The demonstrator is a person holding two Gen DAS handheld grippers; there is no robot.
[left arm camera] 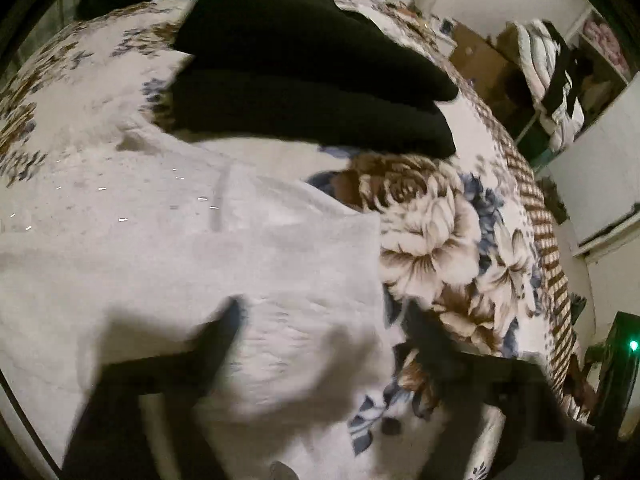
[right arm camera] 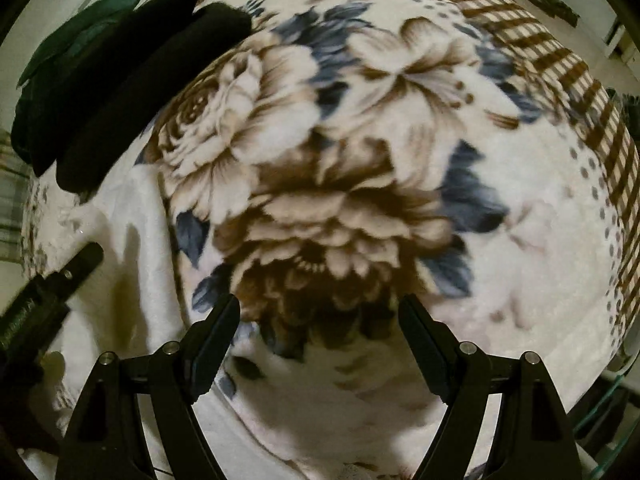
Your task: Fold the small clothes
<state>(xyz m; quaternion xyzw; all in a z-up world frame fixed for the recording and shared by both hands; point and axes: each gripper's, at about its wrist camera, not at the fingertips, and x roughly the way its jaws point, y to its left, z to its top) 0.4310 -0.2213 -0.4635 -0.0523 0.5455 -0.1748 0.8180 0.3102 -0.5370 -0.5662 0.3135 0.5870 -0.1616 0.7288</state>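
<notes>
A white garment with small glittery specks lies spread on the floral blanket in the left wrist view. My left gripper is open over the garment's right edge, one finger on the white cloth, the other over the blanket; both are blurred. My right gripper is open and empty, hovering over the brown flower print of the blanket. The white garment's edge shows at the left of the right wrist view, with the left gripper's finger above it.
A stack of folded black clothes lies on the bed beyond the white garment; it also shows in the right wrist view with a dark green piece behind. Shelves with laundry stand past the bed's checked border.
</notes>
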